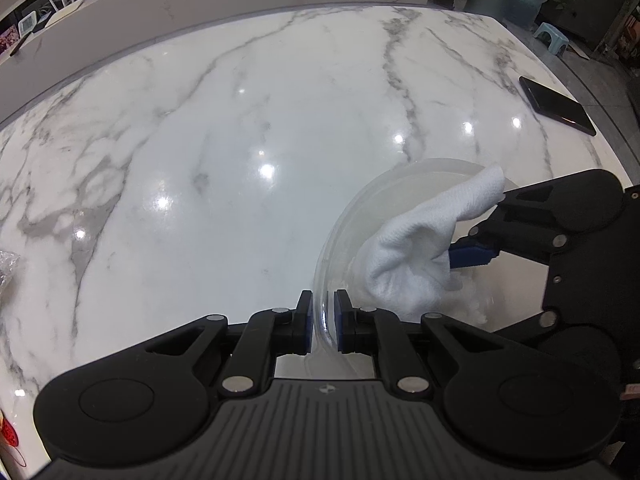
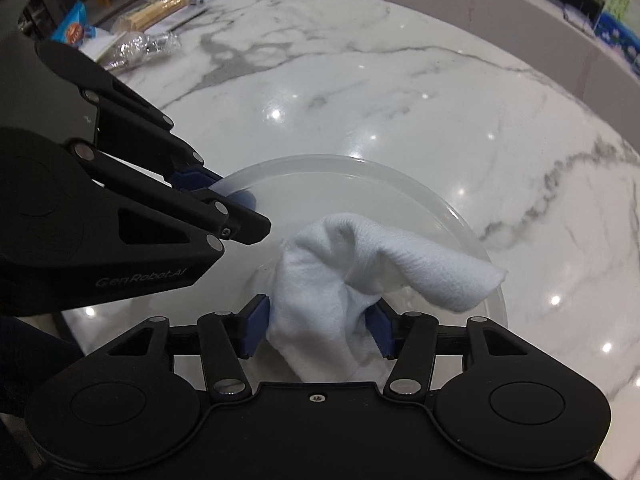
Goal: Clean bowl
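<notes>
A clear glass bowl point(image 1: 340, 220) point(image 2: 360, 164) stands on the white marble table point(image 1: 240, 120). My left gripper point(image 1: 325, 320) point(image 2: 236, 196) is shut on the bowl's rim, one blue pad inside and one outside. A white cloth point(image 1: 420, 248) point(image 2: 340, 280) lies crumpled inside the bowl, with one corner draped over the rim. My right gripper point(image 2: 318, 330) point(image 1: 484, 228) reaches into the bowl with its jaws apart. The cloth's bunched end sits loosely between the blue pads, which do not squeeze it.
A black phone point(image 1: 556, 106) lies near the table's far right edge. Crinkled plastic wrap point(image 2: 140, 46), a blue packet point(image 2: 74, 32) and a bundle of sticks point(image 2: 156, 10) lie at the table's far left. A raised ledge runs behind the table.
</notes>
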A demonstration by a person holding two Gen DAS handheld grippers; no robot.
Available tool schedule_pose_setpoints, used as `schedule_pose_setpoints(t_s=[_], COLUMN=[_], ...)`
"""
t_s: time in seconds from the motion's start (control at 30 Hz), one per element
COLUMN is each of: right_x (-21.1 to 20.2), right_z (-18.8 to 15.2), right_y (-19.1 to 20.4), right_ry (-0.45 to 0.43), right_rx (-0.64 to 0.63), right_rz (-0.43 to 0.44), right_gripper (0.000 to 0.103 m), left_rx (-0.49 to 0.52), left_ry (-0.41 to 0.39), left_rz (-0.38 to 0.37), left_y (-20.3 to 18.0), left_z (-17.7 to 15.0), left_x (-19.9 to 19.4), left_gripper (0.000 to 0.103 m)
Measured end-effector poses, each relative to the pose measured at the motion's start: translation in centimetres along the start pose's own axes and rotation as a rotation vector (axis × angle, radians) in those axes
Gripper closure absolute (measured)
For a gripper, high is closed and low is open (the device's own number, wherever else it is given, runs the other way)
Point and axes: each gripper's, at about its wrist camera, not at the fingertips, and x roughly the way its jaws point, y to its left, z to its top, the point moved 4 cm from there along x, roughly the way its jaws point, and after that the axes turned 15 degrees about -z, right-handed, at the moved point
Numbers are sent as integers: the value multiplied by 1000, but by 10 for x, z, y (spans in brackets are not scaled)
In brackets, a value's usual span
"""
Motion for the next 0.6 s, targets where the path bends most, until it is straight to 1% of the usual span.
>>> schedule_pose_setpoints(t_s=[0.03,0.07,0.13,0.17,0.3,0.53,0.6], right_x=[1,2,5,5,8,10,8], right_z=[0,1,2,2,3,7,8], right_y=[0,-1,-4,-6,-14,-20,-23], right_ry=[-1,2,6,9,10,1,-13], right_rx=[1,11,32,43,79,119,143], right_rz=[-2,-9,-23,-27,-53,-68,-68], right_gripper=[64,77,86,88,90,91,92], left_rx=[-1,-2,-4,-3,5,31,37], left_ry=[0,0,0,0,3,18,19], left_rz=[0,0,-2,-2,-7,-15,-19], left_y=[0,1,1,1,-1,-9,-11], left_z=[0,0,-1,-2,-4,-12,-14], left_x=[0,0,0,0,0,-1,-1], left_gripper=[94,93,93,93,91,88,86])
